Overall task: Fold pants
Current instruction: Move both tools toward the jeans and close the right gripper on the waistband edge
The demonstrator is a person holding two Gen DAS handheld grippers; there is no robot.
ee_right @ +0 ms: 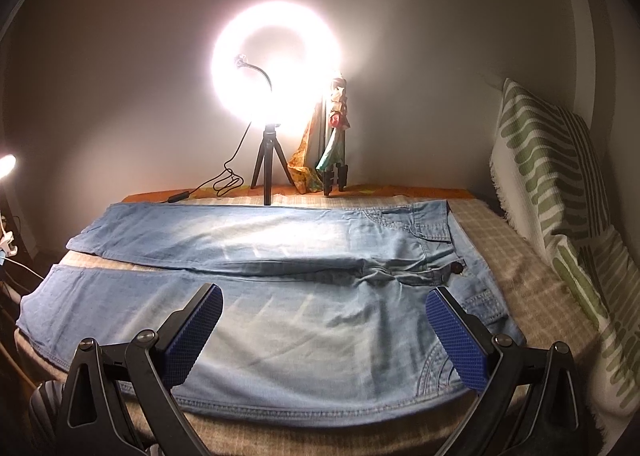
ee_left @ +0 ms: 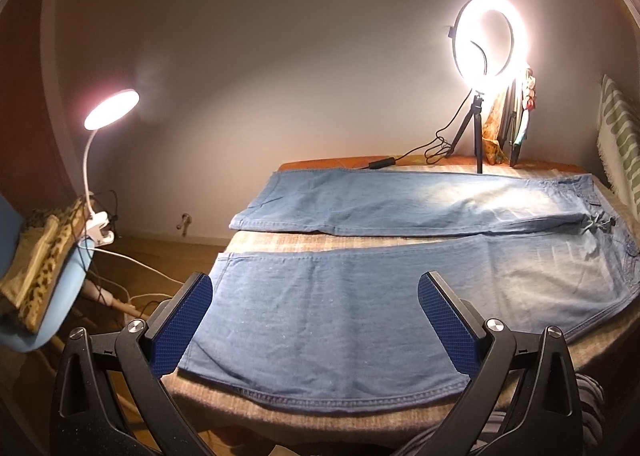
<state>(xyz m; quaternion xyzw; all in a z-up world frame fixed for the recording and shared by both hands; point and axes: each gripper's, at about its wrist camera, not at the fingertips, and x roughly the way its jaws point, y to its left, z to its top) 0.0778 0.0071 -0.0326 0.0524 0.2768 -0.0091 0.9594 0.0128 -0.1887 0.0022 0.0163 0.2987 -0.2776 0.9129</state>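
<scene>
— flat on the checked beige blanket (ee_right: pixel 516 256): light blue denim pants (ee_left: pixel 360 308), legs apart, waist to the right.
— and the grippers?
— poised above the near leg, left gripper (ee_left: pixel 316 320) and right gripper (ee_right: pixel 324 332) alike, blue-padded fingers spread wide, holding nothing.
— behind?
— glowing ring light on black tripod (ee_right: pixel 276 96).

Pants (ee_right: pixel 256 296) flat across bed (ee_right: pixel 520 276), nothing on top; near edge open to both grippers. Far edge blocked: ring light tripod (ee_right: pixel 267 168), its cable (ee_right: pixel 224 180), cloth-draped stand (ee_right: pixel 334 160). Right edge: striped pillow (ee_right: pixel 560 184) upright against wall. Left edge: clip lamp (ee_left: pixel 106 116).
</scene>
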